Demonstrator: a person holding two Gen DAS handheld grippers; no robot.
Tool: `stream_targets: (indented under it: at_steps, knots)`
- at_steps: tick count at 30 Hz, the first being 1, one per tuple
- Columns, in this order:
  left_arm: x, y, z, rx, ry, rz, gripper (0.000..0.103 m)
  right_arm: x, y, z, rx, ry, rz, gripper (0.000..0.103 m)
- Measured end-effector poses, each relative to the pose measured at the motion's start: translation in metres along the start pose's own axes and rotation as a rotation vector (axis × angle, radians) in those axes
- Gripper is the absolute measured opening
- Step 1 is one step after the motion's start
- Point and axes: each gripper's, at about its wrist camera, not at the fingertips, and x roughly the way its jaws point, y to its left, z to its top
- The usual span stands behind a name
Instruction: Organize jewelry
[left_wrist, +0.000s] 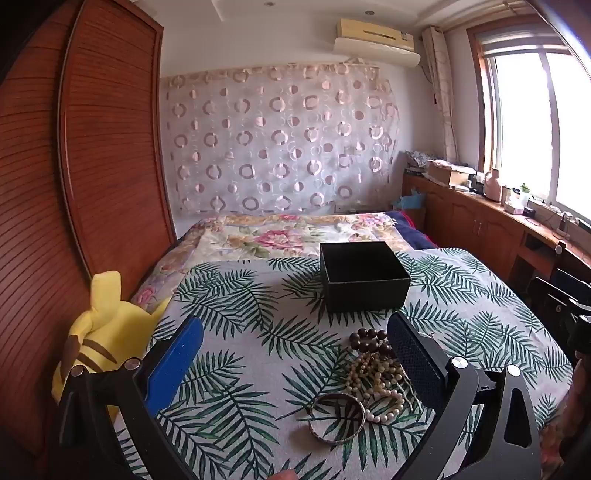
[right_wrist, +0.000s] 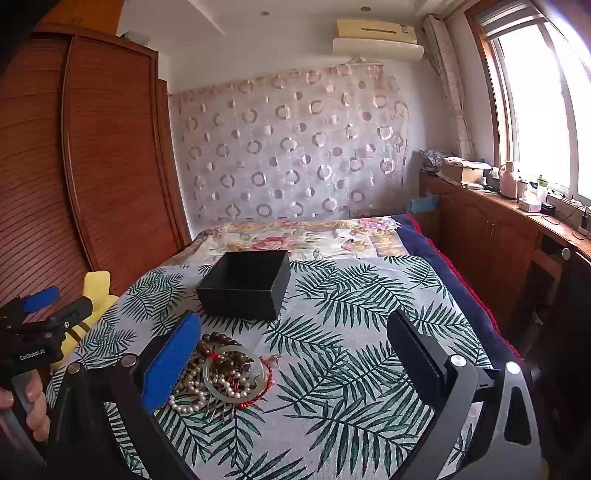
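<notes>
A tangle of jewelry (left_wrist: 373, 369) lies on the leaf-print cloth (left_wrist: 258, 302): dark wooden beads, pearl strands and a metal bangle (left_wrist: 338, 417). An open, empty black box (left_wrist: 364, 277) stands just behind it. My left gripper (left_wrist: 295, 321) is open above the cloth, and its black right finger covers the pile's right side. In the right wrist view the same pile (right_wrist: 221, 373) shows a pale jade bangle (right_wrist: 258, 391) and a red cord. My right gripper (right_wrist: 293, 319) is open, its blue finger beside the pile. The black box (right_wrist: 245, 288) sits beyond. The left gripper (right_wrist: 59, 301) hovers at far left.
A yellow plush toy (left_wrist: 99, 332) lies at the cloth's left edge, against the wooden wardrobe (left_wrist: 92, 166). A floral bedspread (left_wrist: 277, 232) stretches behind the box. A low wooden cabinet (right_wrist: 498, 229) with clutter runs under the window on the right. A hand (right_wrist: 33, 402) holds the left gripper's handle.
</notes>
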Motion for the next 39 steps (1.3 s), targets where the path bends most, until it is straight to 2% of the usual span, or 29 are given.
stream_targets:
  at_steps: [39]
  knots:
    - [0.0,0.0,0.0004,-0.001,-0.008,0.0,0.097,0.0006,0.0059,-0.001,-0.005,0.003,0.004,0.101]
